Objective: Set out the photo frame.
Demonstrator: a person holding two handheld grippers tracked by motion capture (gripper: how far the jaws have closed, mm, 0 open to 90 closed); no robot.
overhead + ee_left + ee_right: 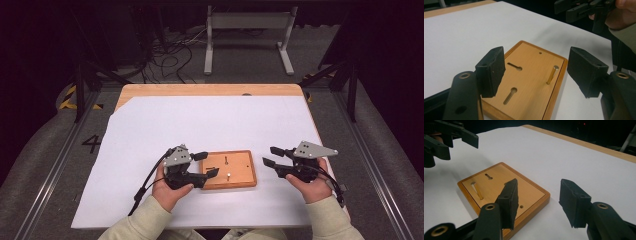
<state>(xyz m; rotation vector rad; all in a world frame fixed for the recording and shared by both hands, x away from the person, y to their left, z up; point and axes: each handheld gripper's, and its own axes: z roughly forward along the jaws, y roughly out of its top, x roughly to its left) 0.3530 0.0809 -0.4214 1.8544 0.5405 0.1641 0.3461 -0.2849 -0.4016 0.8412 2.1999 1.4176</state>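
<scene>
Both grippers, left gripper (206,164) and right gripper (270,155), are held apart and empty beside the wooden board (239,179); 1 brass pin (552,74) is standing in it, untouched

Board (228,169): light wood, smooth satin finish, with a darker glossier rim. Pin (552,74), standing at 3 o'clock on the board in the left gripper view: brass-coloured polished metal. Left tongs (536,72) and right tongs (541,203): matt black plastic; pads (495,70) rough, rubber-like. Worktop (210,89): pale wood under smooth matt white paper (210,125). Sleeve (142,222): soft cream cloth.
</scene>
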